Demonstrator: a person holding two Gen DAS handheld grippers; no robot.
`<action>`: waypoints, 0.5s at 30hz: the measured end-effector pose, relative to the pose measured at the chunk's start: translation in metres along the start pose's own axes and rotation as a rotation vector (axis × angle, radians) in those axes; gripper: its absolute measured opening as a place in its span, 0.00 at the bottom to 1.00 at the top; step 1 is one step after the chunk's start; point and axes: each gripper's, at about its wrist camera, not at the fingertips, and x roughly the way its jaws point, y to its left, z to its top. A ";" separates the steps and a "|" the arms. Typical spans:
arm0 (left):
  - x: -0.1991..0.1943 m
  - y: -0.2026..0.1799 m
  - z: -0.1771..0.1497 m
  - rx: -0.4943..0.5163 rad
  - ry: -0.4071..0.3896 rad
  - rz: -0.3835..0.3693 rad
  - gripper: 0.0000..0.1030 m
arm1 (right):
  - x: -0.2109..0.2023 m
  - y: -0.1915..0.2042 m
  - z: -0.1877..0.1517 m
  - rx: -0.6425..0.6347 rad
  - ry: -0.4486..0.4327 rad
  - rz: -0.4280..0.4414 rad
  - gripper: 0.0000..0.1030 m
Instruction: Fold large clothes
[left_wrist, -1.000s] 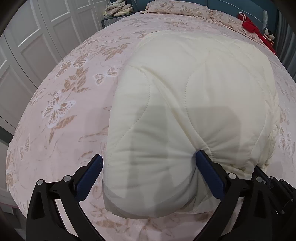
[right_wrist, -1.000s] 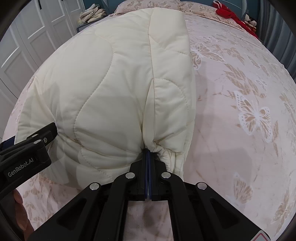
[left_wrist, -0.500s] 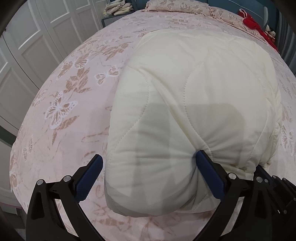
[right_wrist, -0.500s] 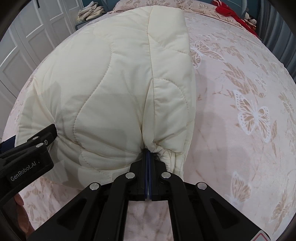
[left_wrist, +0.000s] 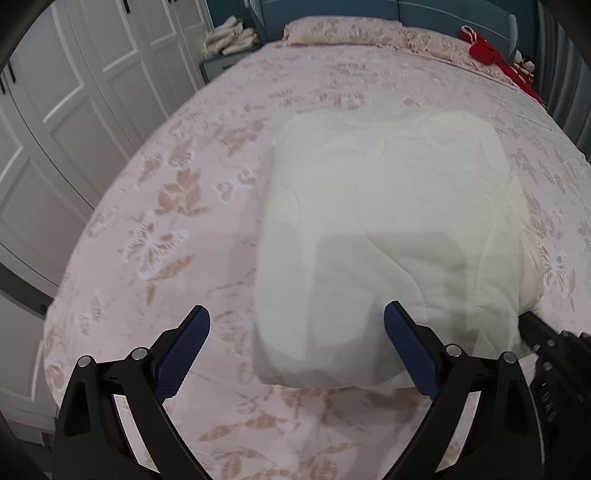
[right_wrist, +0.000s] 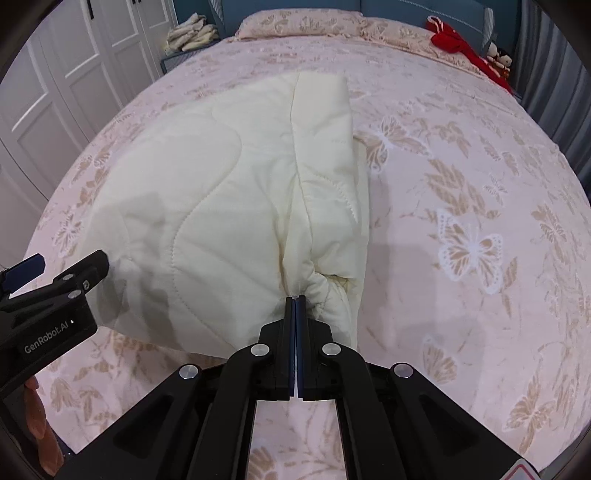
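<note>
Two grippers are on this quilted cream jacket (right_wrist: 221, 206), which lies folded in a thick bundle on the bed (right_wrist: 480, 155). My right gripper (right_wrist: 296, 297) has its fingers clenched on a bunched corner at the near edge, while my left gripper (left_wrist: 295, 332) stands wide around the other near corner, its jaws just starting to close with the padding between them but not yet pinched. To do this fold well, I judge I should let the left bite fully, then raise both corners evenly so the layers stay stacked.
</note>
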 end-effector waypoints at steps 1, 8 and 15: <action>-0.001 0.002 0.000 -0.002 -0.004 0.003 0.90 | -0.003 0.000 0.001 0.000 -0.004 0.001 0.00; -0.001 0.010 -0.001 -0.018 0.005 0.009 0.90 | -0.011 -0.001 0.003 -0.001 -0.026 0.000 0.03; 0.014 0.018 -0.004 -0.049 0.028 0.011 0.92 | -0.007 -0.010 0.018 0.028 -0.057 -0.011 0.02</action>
